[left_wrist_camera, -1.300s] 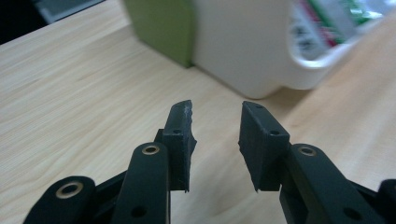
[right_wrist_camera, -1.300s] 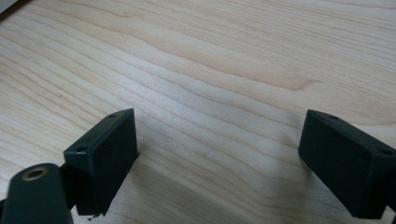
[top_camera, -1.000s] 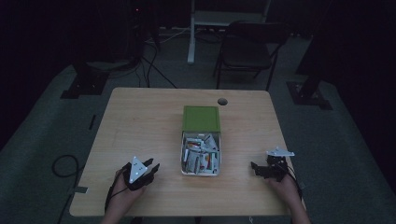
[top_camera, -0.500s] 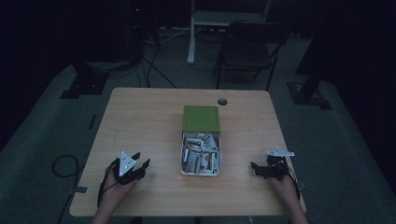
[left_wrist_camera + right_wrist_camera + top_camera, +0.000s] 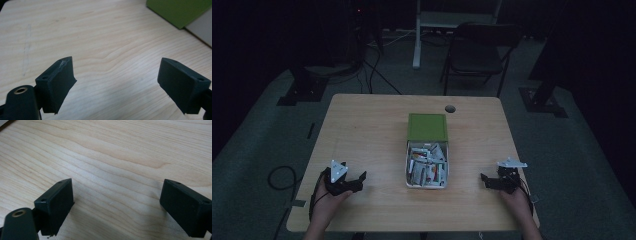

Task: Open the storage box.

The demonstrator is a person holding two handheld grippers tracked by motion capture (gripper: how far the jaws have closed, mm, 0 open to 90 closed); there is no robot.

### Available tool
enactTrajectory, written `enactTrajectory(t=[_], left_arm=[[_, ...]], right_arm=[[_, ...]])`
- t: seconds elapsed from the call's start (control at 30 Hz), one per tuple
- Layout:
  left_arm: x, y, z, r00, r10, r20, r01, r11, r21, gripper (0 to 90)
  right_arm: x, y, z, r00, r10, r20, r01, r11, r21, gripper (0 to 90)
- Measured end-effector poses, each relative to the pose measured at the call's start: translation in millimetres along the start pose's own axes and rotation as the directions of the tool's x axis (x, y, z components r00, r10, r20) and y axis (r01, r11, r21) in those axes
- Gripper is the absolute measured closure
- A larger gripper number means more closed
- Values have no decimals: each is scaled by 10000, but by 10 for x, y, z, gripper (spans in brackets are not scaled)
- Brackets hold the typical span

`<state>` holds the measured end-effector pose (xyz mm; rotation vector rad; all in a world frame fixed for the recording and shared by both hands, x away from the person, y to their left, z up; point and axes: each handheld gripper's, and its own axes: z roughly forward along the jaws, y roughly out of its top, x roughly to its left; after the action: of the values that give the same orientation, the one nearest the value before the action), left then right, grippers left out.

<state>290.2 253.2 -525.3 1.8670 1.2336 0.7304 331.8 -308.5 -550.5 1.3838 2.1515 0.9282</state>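
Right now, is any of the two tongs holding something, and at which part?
Nothing is held. The left tongs have just been opening, with bare table between their jaws. The right tongs are open over bare wood too.

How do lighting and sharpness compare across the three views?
High view: dim and murky, the room black, box contents hard to read. Left gripper view: bright, table grain sharp, jaws slightly soft. Right gripper view: bright and even, soft shadows under the jaws.
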Motion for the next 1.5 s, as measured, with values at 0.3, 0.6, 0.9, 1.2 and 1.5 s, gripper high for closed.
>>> enactTrajectory(t=[0.3,0.6,0.9,1.2,1.5], left_arm=[[91,-47,22,9973,-507,-530,528,9979,387,96],[203,-98,17,9832,-860,-1610,1000,9917,807,19],[237,-131,95,9821,-868,-1670,1073,9873,1174,13],[238,-143,159,9823,-658,-1755,1020,9732,2060,13],[244,-139,193,9807,-1347,-1415,1654,9580,2342,12]], right_arm=[[1,1,1,10000,4,1,-4,10000,-7,111],[-4,2,4,9999,-103,-128,103,9999,-2,103],[3,0,0,9999,128,-73,-129,9999,-29,103],[31,-8,-6,9996,-208,-215,208,9998,4,103],[30,-6,-4,9995,-207,-223,207,9998,14,103]])
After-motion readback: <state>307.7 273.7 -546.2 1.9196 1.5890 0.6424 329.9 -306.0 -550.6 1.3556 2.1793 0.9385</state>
